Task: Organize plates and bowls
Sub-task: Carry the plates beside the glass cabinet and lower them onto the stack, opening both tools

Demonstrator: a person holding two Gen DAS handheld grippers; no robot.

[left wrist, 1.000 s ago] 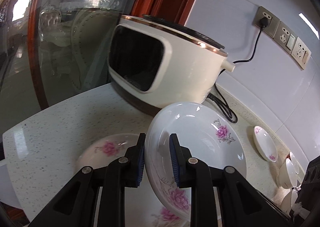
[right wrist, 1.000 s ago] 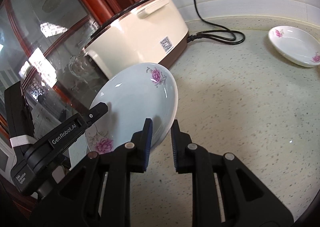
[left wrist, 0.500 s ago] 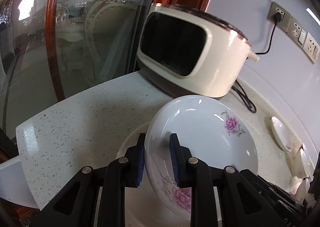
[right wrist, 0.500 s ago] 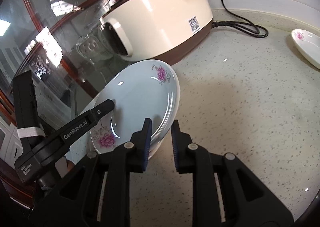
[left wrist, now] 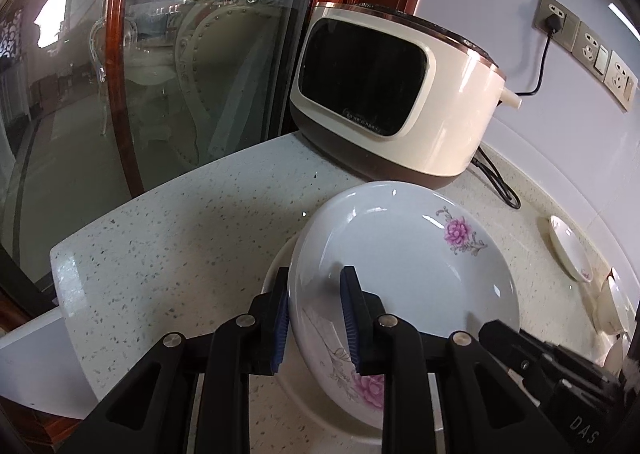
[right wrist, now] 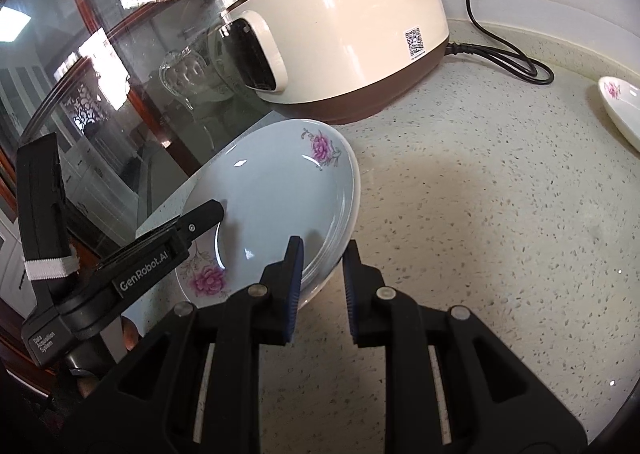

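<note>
From the left wrist camera, the left gripper (left wrist: 314,310) pinches the near rim of a white glazed plate with pink flower prints (left wrist: 404,274), one blue pad under the rim and one inside it. The plate is tilted over a second white plate (left wrist: 276,274) lying flat on the speckled pale stone counter (left wrist: 180,238); only a sliver of that lower one shows at nine o'clock of the held plate. At twelve o'clock stands a cream and brown electric cooker with a dark front window (left wrist: 392,93) (its small lettering is too blurred to read). A shallow white dish with a pink flower (left wrist: 570,250) lies at three o'clock, well apart.

From the right wrist camera, the right gripper (right wrist: 320,266) has its jaws nearly pressed together, clamping the same plate's rim at about five o'clock. The left tool, at eight o'clock, reads "GenRobot.AI" and "Data Acquisition System". The cooker bears a QR sticker (right wrist: 415,41).

Risks, as I judge them: the glaze is slick and each grip is only on the rim, so uneven lowering could let the plate slip and chip the one below, or settle off-centre.
</note>
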